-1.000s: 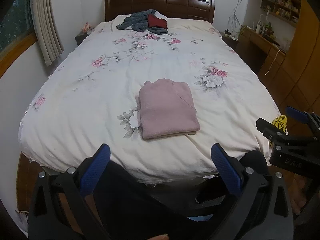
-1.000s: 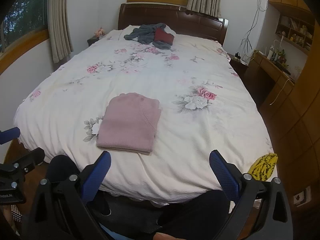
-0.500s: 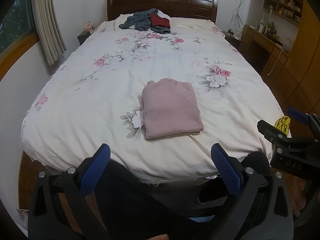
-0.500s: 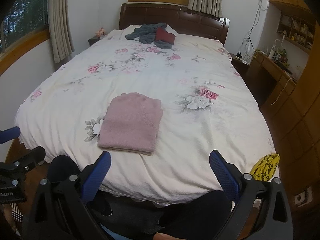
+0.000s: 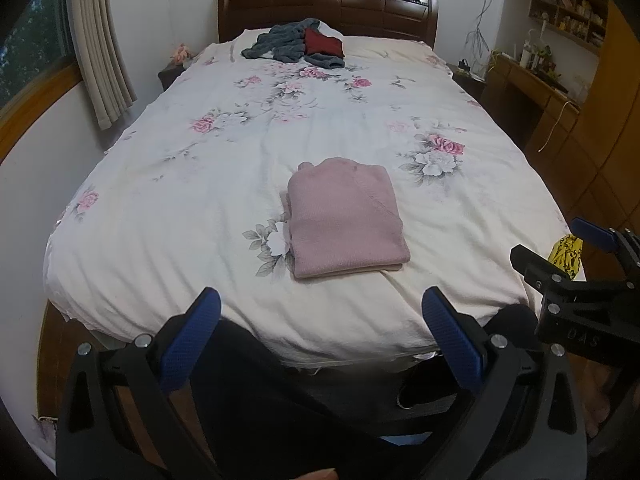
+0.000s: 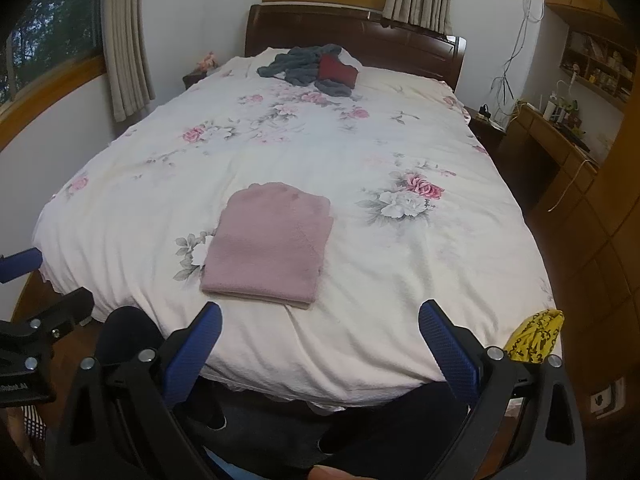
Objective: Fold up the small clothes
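Observation:
A pink garment [image 5: 346,220] [image 6: 270,242] lies folded into a neat rectangle near the foot of the bed. At the headboard end sits a loose heap of grey clothes [image 5: 286,44] [image 6: 304,65] with a dark red piece [image 5: 323,43] [image 6: 337,71] on top. My left gripper [image 5: 320,318] hangs open off the foot edge of the bed, nothing between its blue pads. My right gripper [image 6: 320,326] is likewise open and empty, just short of the pink garment. Each gripper shows at the side of the other's view.
The bed [image 5: 168,168] [image 6: 420,272] carries a white floral cover. A yellow patterned cloth [image 5: 566,254] [image 6: 534,336] hangs at its right foot corner. A wooden desk [image 6: 560,148] and cabinets line the right wall. Curtains [image 5: 102,52] and a window are on the left. A person's dark-trousered legs are below.
Both views have drifted slightly; the pink garment sits a little higher and farther in the frames. Both grippers stay open and nothing on the bed has moved.

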Tool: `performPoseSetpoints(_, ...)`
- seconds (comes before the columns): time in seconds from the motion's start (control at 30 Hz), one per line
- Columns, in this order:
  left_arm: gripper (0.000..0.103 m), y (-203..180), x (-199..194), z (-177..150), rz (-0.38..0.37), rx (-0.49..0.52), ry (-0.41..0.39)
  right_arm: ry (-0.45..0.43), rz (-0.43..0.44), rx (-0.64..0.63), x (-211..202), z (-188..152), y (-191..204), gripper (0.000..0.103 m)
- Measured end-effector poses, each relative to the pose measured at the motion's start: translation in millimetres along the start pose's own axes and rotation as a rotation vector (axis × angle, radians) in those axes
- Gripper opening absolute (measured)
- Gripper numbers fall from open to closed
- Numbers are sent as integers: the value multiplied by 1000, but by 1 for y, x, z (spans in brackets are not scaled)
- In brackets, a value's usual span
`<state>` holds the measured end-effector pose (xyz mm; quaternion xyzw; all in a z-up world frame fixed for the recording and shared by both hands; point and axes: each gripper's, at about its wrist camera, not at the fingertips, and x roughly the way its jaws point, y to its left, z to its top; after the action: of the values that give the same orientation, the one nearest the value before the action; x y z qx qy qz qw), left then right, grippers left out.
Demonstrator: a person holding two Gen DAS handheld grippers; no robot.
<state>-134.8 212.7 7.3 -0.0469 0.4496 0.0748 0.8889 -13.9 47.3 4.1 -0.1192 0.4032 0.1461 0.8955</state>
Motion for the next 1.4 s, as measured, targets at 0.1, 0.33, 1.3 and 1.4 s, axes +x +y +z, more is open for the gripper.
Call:
performPoseSetpoints(0.1, 100, 0, -1, 0, 4, -3, -2, -1, 2, 0, 0, 0, 0, 99)
performPoseSetpoints(0.33, 100, -1, -1, -1, 15, 0, -7, 0, 11, -4, 3, 0, 2, 99)
performPoseSetpoints(1.3, 100, 0, 9, 1, 31, 12, 11, 18, 35, -10, 20, 0, 1, 99)
performPoseSetpoints(1.4, 100, 0, 10, 4, 29, 14, 14, 20, 40, -8, 22, 1, -1, 99)
